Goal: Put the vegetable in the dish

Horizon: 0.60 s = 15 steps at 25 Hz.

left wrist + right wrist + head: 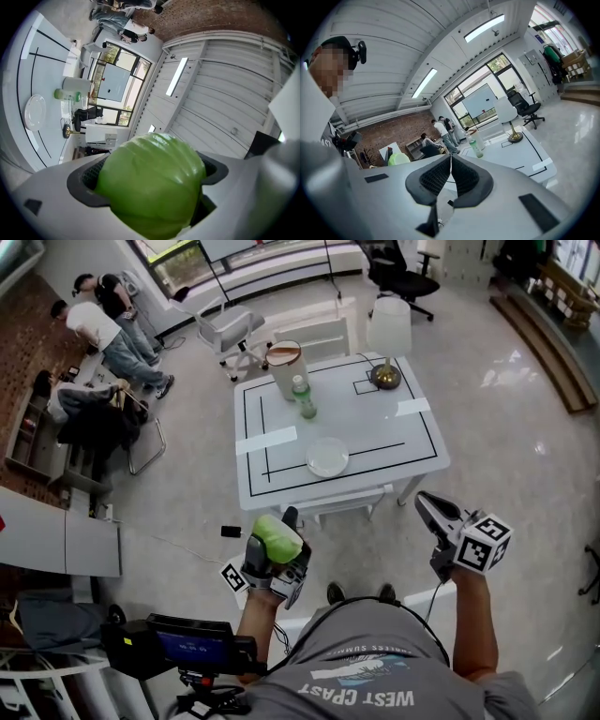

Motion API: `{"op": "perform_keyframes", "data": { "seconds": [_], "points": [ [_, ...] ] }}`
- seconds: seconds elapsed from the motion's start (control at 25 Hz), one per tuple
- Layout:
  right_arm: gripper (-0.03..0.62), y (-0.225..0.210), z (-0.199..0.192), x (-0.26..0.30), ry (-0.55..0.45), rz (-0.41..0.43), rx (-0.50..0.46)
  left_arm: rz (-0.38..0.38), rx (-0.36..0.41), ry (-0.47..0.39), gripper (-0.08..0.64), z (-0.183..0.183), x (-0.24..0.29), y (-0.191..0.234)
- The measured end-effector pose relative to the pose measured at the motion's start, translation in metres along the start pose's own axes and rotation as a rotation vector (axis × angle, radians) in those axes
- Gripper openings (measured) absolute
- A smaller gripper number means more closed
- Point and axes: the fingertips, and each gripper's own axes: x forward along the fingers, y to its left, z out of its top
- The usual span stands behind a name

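Vegetable [150,187] clamped in left gripper [278,557] | right gripper [450,176] closed, empty | dish [327,457] on white table [403,442] | glossy floor [511,427]

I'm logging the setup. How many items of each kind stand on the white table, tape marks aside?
Dish: 1
Bottle: 1
White container: 1
Lamp: 1
Total: 4

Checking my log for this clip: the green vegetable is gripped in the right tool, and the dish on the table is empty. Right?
Wrong tool: the green vegetable is gripped in the left tool, as the left gripper view shows; the right tool is shut on nothing. The dish on the table is empty.
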Motion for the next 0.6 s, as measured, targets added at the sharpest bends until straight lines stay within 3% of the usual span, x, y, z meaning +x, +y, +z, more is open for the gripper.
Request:
{"op": "perform_keyframes", "data": {
  "seconds": [0.6],
  "points": [
    [0.009, -0.0098, -0.0031, -0.0051, -0.018, -0.034, 0.017, 0.001, 0.010, 0.024, 0.549, 0.0045, 0.0038, 0.0055]
  ]
}}
